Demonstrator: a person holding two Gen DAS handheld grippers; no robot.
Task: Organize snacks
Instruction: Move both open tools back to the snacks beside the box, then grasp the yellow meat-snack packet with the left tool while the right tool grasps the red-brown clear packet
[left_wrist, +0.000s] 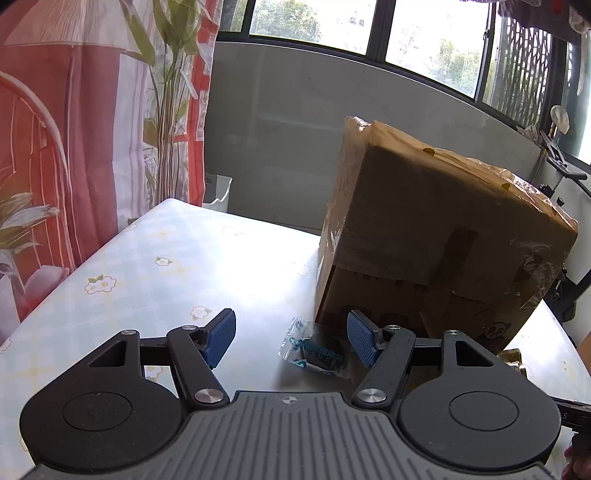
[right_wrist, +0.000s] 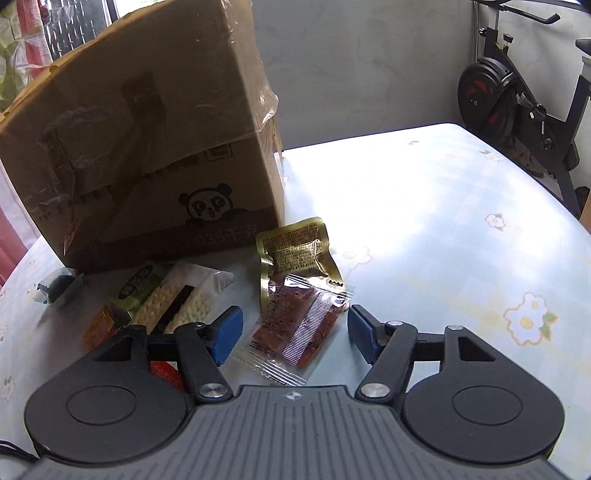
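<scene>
A taped cardboard box (left_wrist: 436, 236) stands on the table; it also shows in the right wrist view (right_wrist: 147, 140). My left gripper (left_wrist: 291, 339) is open and empty, with a small clear packet with blue print (left_wrist: 314, 350) lying between its fingertips. My right gripper (right_wrist: 295, 332) is open and empty above a red snack packet (right_wrist: 299, 328). A gold foil packet (right_wrist: 295, 251) lies just beyond it. A cracker packet (right_wrist: 177, 302), a green packet (right_wrist: 140, 284) and an orange packet (right_wrist: 103, 321) lie to the left. The small clear packet (right_wrist: 59, 288) sits by the box's corner.
The table (right_wrist: 443, 229) has a pale flowered cloth. A red flowered curtain (left_wrist: 74, 129) hangs at its left. An exercise bike (right_wrist: 517, 107) stands past the table's far right edge. A window (left_wrist: 369, 26) runs behind the box.
</scene>
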